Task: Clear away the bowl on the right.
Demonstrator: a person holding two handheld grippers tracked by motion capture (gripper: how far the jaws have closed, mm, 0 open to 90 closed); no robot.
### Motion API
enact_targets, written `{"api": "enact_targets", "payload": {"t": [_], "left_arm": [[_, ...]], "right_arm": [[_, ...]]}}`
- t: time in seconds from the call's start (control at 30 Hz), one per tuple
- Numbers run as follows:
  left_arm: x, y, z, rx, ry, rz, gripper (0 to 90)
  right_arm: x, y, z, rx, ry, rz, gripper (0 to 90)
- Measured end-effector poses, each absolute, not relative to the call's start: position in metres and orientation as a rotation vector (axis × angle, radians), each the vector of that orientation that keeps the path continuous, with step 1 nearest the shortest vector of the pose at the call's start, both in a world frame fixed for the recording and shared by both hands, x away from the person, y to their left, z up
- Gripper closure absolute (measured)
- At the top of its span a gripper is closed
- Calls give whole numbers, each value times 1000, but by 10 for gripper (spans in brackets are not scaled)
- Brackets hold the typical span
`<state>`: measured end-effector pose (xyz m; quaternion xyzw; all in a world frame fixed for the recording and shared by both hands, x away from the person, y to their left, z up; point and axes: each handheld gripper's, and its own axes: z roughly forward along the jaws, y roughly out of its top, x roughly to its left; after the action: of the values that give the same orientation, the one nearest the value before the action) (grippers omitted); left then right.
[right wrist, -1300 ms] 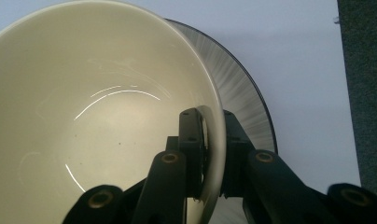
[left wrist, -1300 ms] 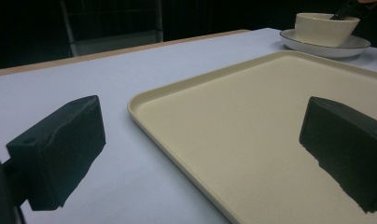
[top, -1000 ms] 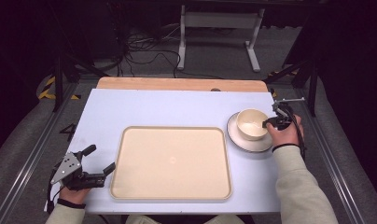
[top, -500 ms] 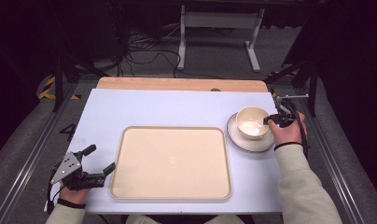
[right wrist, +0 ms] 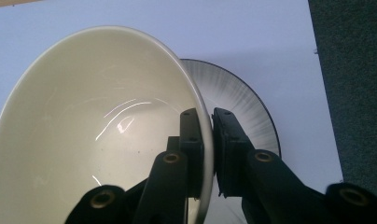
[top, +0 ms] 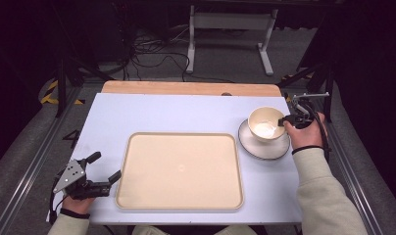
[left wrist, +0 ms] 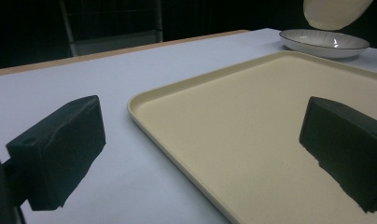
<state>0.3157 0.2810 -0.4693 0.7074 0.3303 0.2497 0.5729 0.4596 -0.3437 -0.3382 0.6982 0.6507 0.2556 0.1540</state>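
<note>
right gripper point(top: 285, 119): jaws clamped on the rim of the cream bowl point(top: 265, 124), one inside, one outside | bowl: held clear above the saucer point(top: 264, 147) | left gripper point(top: 104, 169): jaws wide apart, holding nothing, beside the tray point(top: 181, 203)

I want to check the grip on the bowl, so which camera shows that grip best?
The right gripper view: the right gripper is shut on the bowl, its rim pinched between the jaws, over the plate. The high view shows the bowl small, the grip at its far side. The left gripper view catches just the bowl's underside.
</note>
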Motion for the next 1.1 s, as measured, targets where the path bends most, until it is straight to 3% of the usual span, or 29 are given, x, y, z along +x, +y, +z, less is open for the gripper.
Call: {"api": "enact_targets", "payload": {"t": [0.6, 1.1], "left_arm": [[316, 281, -469, 1658, 773, 584, 9], [316, 281, -469, 1653, 771, 586, 9]], "right_arm": [[450, -321, -314, 1946, 1934, 769, 834], [441, -275, -308, 1894, 2043, 832, 832]]}}
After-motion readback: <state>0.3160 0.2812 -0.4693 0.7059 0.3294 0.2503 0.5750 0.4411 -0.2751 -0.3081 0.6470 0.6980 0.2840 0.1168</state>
